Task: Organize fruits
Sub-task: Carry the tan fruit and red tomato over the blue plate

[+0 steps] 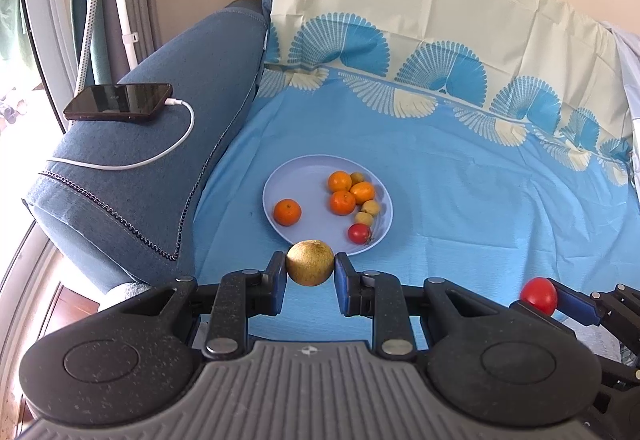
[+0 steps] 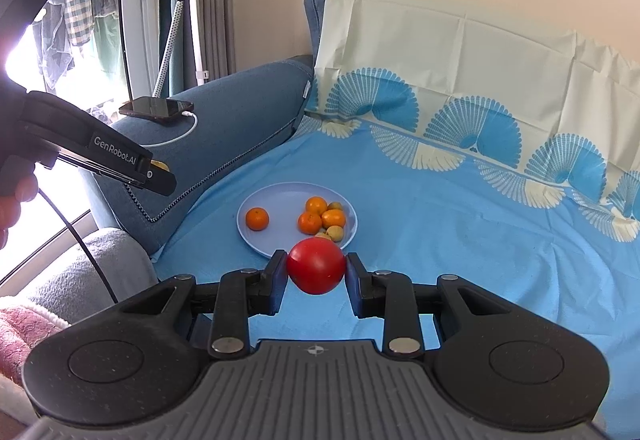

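Fruit in both claws right now. Left gripper [image 1: 310, 265] is clamped on a round yellowish-brown fruit [image 1: 310, 262], pads pressing on both sides, held above the blue sheet [image 1: 460, 200] just in front of the plate [image 1: 296, 176]. That fruit covers a bit of the plate's near rim, so can't see what's under it. Right gripper [image 2: 316, 267] is squeezed onto a red tomato [image 2: 316, 271], also up off the sheet near the plate, and it blocks the near edge and part of one small yellow fruit behind it.

On the plate: four oranges [image 1: 342, 202], one sitting apart on the left, a few small yellowish fruits [image 1: 370, 207], and another small red tomato [image 1: 359, 233]. Hard to say what the little yellow ones are.

Phone [image 1: 119, 101] lies on the sofa arm [image 1: 180, 80] with a white cable [image 1: 160, 156] plugged in. From the left camera, the right claw is cut off at the frame edge.
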`<state>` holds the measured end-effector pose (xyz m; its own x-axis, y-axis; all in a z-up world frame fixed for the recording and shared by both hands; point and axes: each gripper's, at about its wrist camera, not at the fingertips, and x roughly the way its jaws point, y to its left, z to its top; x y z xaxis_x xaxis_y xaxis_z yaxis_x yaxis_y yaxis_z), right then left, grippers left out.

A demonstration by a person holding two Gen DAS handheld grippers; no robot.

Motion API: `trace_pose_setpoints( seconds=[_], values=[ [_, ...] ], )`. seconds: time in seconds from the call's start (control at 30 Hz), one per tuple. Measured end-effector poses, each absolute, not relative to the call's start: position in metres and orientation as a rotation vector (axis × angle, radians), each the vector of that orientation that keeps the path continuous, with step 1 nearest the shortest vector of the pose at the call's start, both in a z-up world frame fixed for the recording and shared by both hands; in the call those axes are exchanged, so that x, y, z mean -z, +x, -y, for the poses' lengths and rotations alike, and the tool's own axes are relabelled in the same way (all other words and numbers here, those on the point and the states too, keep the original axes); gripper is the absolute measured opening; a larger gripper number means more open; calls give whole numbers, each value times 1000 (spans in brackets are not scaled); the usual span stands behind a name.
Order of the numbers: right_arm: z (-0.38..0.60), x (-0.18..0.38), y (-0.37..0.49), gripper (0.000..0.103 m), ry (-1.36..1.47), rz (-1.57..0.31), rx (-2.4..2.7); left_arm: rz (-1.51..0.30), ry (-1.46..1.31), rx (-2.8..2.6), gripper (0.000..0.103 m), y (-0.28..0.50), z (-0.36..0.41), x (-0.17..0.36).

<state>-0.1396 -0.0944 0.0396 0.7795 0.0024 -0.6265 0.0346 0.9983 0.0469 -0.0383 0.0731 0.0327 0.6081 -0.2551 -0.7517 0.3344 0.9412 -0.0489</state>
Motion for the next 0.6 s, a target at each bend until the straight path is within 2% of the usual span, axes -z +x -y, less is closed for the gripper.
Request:
trace_pose_setpoints(
  seconds=[0.6],
  values=[
    [102, 1, -50, 32, 121, -786, -41, -925, 162, 326, 28, 49, -47, 4]
  ],
)
